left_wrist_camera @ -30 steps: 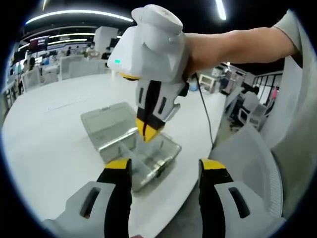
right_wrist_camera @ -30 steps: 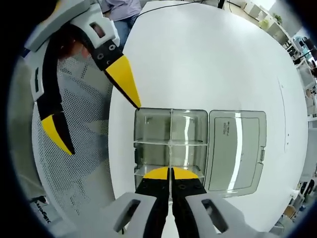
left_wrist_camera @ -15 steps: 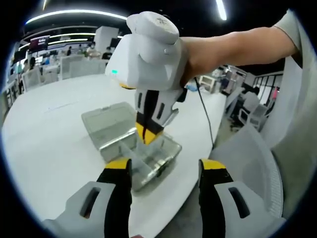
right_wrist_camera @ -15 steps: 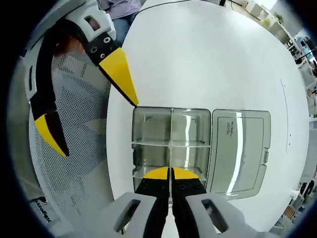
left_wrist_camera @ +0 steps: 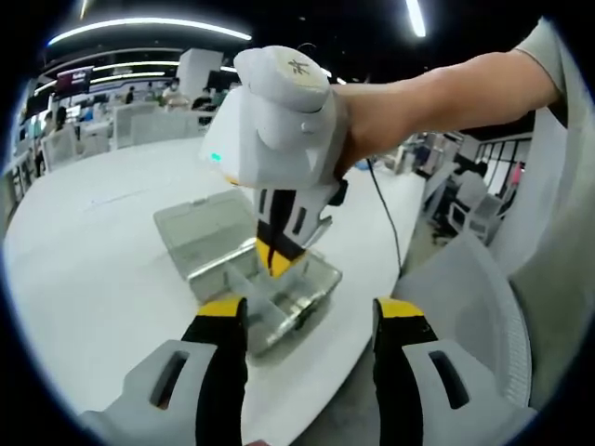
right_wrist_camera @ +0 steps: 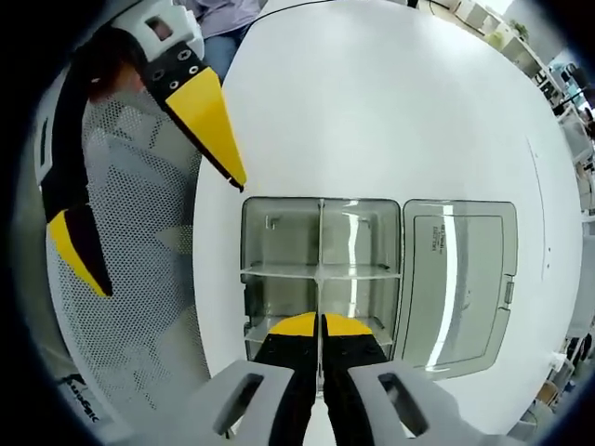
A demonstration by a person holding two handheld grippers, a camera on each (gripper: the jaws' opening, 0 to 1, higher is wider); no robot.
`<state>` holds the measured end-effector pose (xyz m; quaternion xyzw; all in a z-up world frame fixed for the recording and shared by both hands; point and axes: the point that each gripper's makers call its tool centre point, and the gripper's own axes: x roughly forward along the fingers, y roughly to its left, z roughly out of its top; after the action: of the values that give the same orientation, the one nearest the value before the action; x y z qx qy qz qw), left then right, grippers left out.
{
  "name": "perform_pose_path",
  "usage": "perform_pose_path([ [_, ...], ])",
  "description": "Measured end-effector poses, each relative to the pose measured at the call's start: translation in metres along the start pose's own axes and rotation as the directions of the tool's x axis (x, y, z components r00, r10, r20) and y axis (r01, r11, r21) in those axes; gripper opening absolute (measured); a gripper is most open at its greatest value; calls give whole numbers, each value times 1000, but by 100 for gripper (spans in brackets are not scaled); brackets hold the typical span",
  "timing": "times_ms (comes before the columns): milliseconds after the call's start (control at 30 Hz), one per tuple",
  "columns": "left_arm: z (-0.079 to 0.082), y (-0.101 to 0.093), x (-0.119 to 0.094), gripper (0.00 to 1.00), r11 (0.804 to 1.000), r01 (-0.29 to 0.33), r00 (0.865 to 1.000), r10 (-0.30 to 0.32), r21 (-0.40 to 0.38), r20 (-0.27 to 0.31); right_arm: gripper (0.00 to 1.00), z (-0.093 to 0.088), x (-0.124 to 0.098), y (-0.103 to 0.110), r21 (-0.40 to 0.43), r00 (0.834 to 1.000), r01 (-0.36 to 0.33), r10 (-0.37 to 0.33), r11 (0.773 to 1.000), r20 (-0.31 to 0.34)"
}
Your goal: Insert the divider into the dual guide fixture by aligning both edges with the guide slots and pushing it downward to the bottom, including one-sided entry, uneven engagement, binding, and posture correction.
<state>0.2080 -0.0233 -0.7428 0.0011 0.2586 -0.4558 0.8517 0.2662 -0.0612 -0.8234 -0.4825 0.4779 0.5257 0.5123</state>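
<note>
My right tool [right_wrist_camera: 321,323], pinched on the divider [right_wrist_camera: 320,251], seats it in the box [right_wrist_camera: 279,242] at 12 o'clock; left tool [left_wrist_camera: 310,311] gapes empty; next, push down evenly.

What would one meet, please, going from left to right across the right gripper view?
Mesh chair → left claw → clear box with the divider → its open lid.

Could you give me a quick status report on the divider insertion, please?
Right gripper shut on the divider, which stands upright in the clear box. Left gripper open, off the box. Lid lies open beside it; nothing blocking.
</note>
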Motion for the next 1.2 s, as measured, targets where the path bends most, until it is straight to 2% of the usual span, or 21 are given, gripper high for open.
perform_pose_path([
  [1200, -3, 1, 0, 52, 1000, -5, 1000, 5, -9, 3, 0, -1, 17, -2, 21, 1000, 0, 0, 1000, 21],
])
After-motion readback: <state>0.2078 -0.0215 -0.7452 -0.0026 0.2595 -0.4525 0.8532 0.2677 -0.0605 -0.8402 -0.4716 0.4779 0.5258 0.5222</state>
